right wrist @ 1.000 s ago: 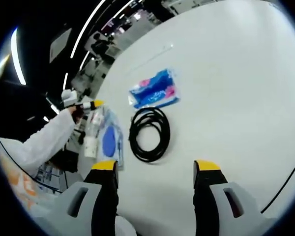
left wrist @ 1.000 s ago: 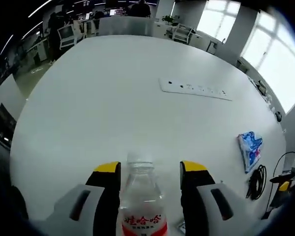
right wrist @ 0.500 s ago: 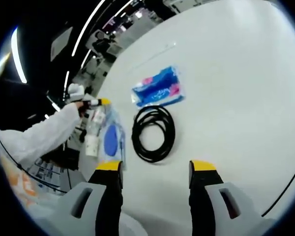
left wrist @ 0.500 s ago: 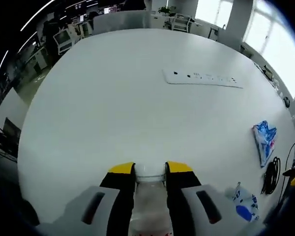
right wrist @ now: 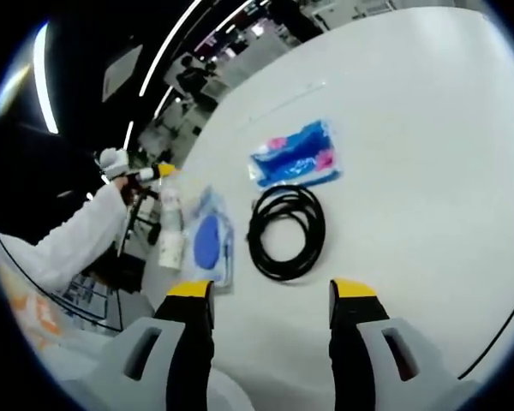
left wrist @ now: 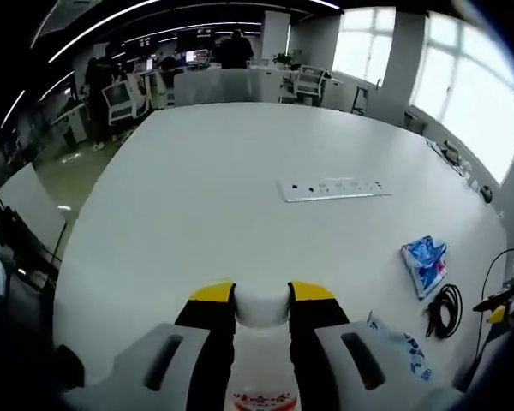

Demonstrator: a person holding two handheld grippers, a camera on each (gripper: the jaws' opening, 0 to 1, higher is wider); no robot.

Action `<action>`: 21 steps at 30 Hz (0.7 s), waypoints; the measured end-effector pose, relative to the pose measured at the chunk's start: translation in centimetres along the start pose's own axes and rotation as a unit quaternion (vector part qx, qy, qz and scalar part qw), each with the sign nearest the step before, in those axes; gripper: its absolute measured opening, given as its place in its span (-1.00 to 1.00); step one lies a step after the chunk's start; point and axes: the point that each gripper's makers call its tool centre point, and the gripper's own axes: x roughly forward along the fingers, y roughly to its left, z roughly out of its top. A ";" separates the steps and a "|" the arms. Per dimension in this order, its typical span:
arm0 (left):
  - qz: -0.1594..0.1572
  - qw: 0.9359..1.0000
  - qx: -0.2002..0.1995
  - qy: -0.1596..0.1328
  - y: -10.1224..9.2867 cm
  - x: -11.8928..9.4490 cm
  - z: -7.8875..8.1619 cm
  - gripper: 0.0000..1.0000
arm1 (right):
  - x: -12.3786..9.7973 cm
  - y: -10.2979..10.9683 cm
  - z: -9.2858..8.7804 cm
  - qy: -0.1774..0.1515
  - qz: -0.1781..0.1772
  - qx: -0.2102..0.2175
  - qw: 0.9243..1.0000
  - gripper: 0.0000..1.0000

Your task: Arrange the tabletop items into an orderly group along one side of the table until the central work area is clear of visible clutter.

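1. The water bottle (left wrist: 261, 342) sits pinched between the yellow tips of the left tool (left wrist: 261, 295), jaws closed in on the neck just under the white cap. In the right gripper view the same bottle (right wrist: 170, 231) hangs upright off the worktop's (left wrist: 206, 197) near edge, next to the blue-and-clear packet (right wrist: 210, 244). Biggest worry: the hold is high up on a narrow neck, so a quick swing could make the body pendulum and twist out of the jaws.

2. If it's set down tilted or half on the packet, I'd guess it tips over and rolls, since it looks tall and light.

3. That packet looks slippery and thin. Brushing it with the bottle base could shove it out of line or off the edge.

4. The black coiled cable (right wrist: 287, 231) lies just beside the packet, with the blue tissue pack (right wrist: 295, 154) right past it. A loose coil could snag a jaw tip and drag the neighbours with it.

5. The right tool (right wrist: 270, 295) is spread wide with nothing in it, hovering above the cable. If it comes down while the left one is placing the bottle, the two could bump, as they're working the same corner.

6. The white power strip (left wrist: 332, 188) lies out in the middle, well apart from the group. It looks long and flat, so a grab near one end could let it pivot and slide instead of lifting.

7. A thin dark cord (right wrist: 497, 330) trails along the right side; easy to catch on a sweep.
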 end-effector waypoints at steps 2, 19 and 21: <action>0.003 1.000 -0.007 -0.018 0.1 -1.3 -0.1 -0.58 | -0.2 0.0 -0.1 -0.003 0.002 -0.003 1.000 0.05; 0.019 0.989 -0.044 -0.141 1.9 -7.0 2.8 -0.59 | -2.0 -1.0 0.4 -0.034 -0.004 0.006 0.999 0.06; 0.018 0.985 -0.060 -0.163 2.5 -7.3 4.7 -0.59 | -2.2 -1.1 0.7 -0.038 -0.005 0.007 0.999 0.06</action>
